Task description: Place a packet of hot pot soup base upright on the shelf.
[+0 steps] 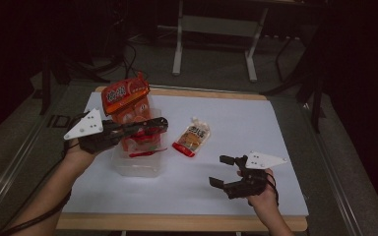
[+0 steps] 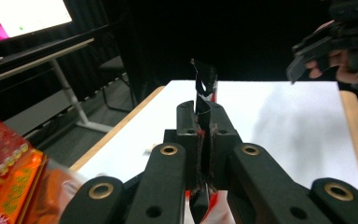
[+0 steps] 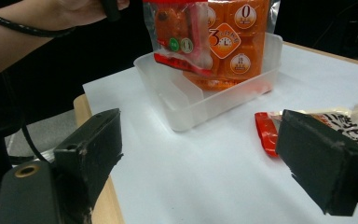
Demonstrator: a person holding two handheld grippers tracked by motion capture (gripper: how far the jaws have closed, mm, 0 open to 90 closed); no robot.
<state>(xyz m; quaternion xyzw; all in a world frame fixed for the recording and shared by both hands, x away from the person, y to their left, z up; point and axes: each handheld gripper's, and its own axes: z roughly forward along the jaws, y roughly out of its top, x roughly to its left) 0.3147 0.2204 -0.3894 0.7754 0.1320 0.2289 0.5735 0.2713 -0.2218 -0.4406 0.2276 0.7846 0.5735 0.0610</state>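
My left gripper hovers over a clear plastic container and is shut on the top edge of a red-and-clear snack packet, which hangs down into it. In the left gripper view the jaws pinch that thin edge. An orange bag stands upright in the container. A white and orange pouch with a red end lies flat on the white mat. My right gripper rests near the front right, open, with nothing between its jaws.
The white mat covers a wooden table whose front edge lies close to my right hand. Metal table legs stand on the floor beyond the table. The pouch lies just past my right jaw.
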